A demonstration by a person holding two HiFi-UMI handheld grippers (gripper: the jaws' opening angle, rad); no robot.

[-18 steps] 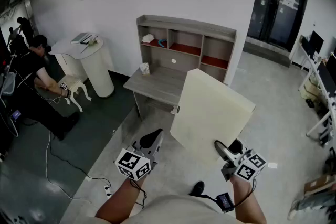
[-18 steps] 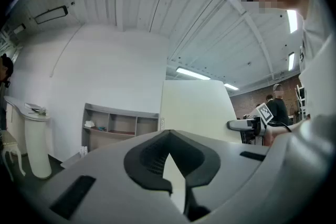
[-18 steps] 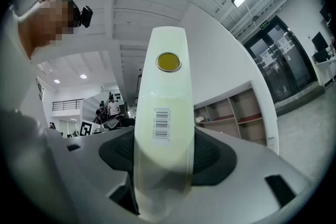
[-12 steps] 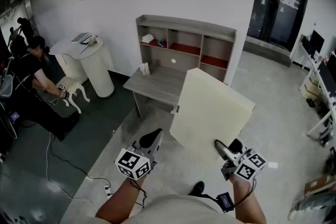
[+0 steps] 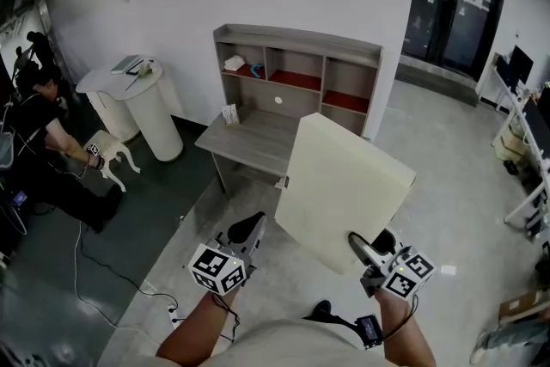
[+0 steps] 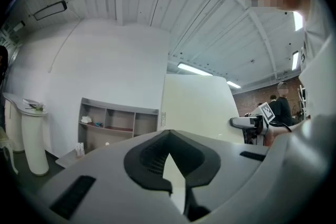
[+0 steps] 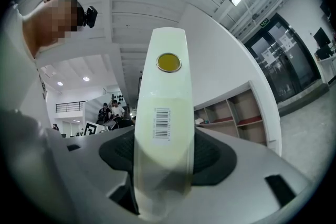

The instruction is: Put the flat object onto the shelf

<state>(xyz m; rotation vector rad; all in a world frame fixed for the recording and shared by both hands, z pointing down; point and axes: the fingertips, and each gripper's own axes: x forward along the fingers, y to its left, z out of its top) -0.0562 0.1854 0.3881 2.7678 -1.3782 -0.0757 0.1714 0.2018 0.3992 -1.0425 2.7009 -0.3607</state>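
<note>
The right gripper (image 5: pixel 364 251) is clamped on the panel (image 5: pixel 344 183). The panel's narrow edge fills the gap between the jaws and covers most of both pads, so only their dark outer rims show. A barcode label (image 7: pixel 162 123) on that edge is too small to read, and a yellow disc (image 7: pixel 168 62) sits higher up. Gripped at its lower corner, the panel stands tilted in the air in front of the shelf (image 5: pixel 296 58), not touching it. It hides the right end of the desk (image 5: pixel 245 137). The left gripper (image 5: pixel 250 227) is beside the panel and clear of it, jaw tips together with nothing between them.
</note>
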